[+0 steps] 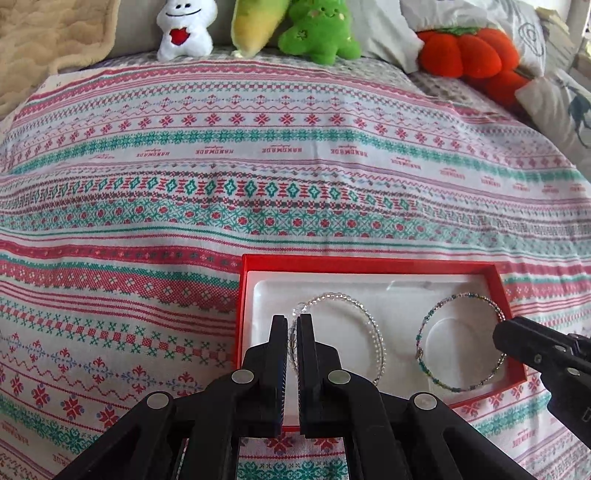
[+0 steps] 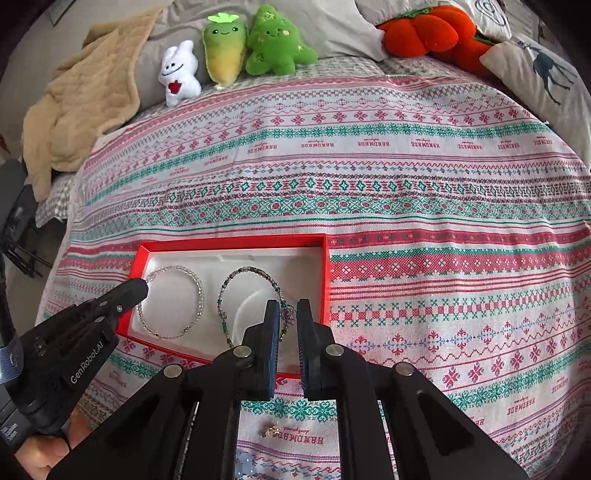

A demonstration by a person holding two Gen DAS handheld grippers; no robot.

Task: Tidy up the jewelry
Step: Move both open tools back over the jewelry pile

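A red box (image 1: 369, 263) with a white liner lies on the patterned bedspread; it also shows in the right wrist view (image 2: 236, 240). A clear bead bracelet (image 1: 373, 325) (image 2: 199, 295) lies in its left half. A green and blue bead bracelet (image 1: 424, 321) (image 2: 221, 299) lies in its right half. My left gripper (image 1: 292, 323) is shut on the clear bracelet's left side. My right gripper (image 2: 288, 314) has a narrow gap around the green bracelet's right side. A small gold trinket (image 2: 271, 430) lies on the bedspread below the right gripper.
Plush toys line the back: a white one (image 1: 184, 29), a yellow-green one (image 1: 255, 26), a green one (image 1: 319, 35) and an orange pumpkin (image 1: 469, 51). A beige blanket (image 2: 85, 99) lies at the back left. Pillows (image 2: 546, 74) sit at the back right.
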